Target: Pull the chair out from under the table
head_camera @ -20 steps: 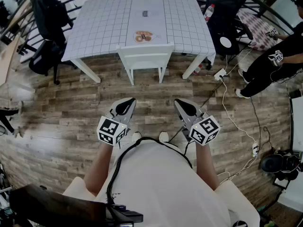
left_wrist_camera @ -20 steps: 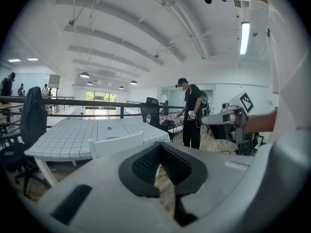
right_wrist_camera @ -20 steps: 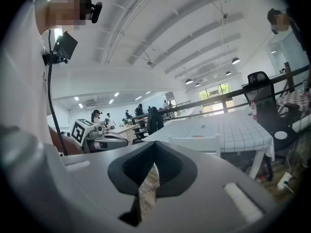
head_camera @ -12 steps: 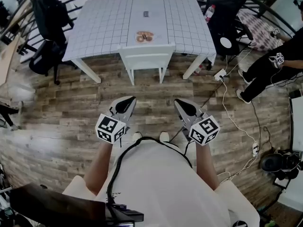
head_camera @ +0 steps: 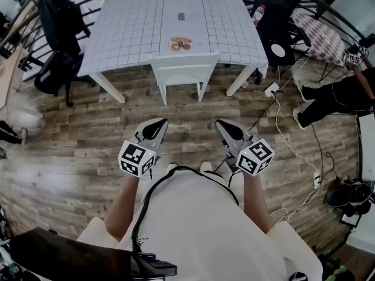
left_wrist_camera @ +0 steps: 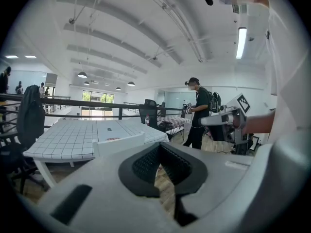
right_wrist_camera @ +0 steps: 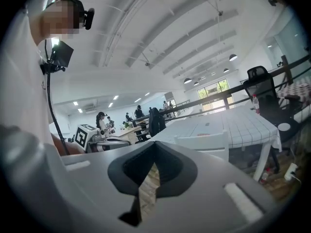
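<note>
**A:** Right, the chair (head_camera: pixel 183 69) sits upper centre in the head view. Its seat is tucked under the near edge of the table (head_camera: pixel 123 34), so only the white backrest and rear legs show.

**B:** And both tools are well short of it. The left gripper (head_camera: pixel 157 124) and the right gripper (head_camera: pixel 225 125) hang mid-frame, above the person's feet. Their jaws are pressed together with nothing between them.

**A:** That's the first snag, I'd say. Closed jaws can't take that top rail. If they arrive like this they'll only bump the backrest and shove the chair further under.

**B:** Then there's the pull itself. A tug from one side would likely swing the chair, and a chair leg could knock the table leg (head_camera: pixel 108 88).

**A:** Which would jolt the small round thing (head_camera: pixel 180 44) lying on the cloth just behind the backrest.

**B:** Look right of centre too. A white cable (head_camera: pixel 276 122) trails over the wooden floor from the power strip (head_camera: pixel 272 90). Drifting that way while stepping back could catch a foot or a chair leg.

**A:** The seated person (head_camera: pixel 334 95) at the right edge is well apart, so I see no trouble there.
</note>
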Demonstrator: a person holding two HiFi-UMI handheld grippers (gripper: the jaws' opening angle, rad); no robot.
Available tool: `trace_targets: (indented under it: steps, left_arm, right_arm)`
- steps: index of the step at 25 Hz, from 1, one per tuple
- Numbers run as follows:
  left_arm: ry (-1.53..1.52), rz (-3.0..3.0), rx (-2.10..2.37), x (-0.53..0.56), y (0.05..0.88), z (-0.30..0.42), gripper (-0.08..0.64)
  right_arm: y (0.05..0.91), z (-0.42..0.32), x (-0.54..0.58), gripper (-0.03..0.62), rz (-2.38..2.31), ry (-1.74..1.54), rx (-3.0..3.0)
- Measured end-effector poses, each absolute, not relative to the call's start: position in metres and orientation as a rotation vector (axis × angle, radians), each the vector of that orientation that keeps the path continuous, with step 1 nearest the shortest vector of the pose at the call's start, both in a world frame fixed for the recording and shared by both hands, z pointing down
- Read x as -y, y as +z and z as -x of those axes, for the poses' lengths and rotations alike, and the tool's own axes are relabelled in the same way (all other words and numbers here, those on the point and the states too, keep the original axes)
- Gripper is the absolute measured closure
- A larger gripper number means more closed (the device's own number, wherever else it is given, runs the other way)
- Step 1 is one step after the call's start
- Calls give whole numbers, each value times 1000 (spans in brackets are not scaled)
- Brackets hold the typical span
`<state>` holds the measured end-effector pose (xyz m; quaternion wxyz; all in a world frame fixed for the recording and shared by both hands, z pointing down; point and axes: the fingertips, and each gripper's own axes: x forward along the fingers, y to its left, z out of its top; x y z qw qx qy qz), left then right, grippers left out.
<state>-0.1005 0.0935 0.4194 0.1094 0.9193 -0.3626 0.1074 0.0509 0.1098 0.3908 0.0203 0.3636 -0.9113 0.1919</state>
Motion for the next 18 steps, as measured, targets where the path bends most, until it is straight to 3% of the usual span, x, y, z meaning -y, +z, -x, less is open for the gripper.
trace_targets:
  steps: [18]
  left_arm:
    - [299, -2679, 1034, -116, 439, 193, 554]
  right_arm:
    - [395, 30, -125, 586, -1164, 678, 2838]
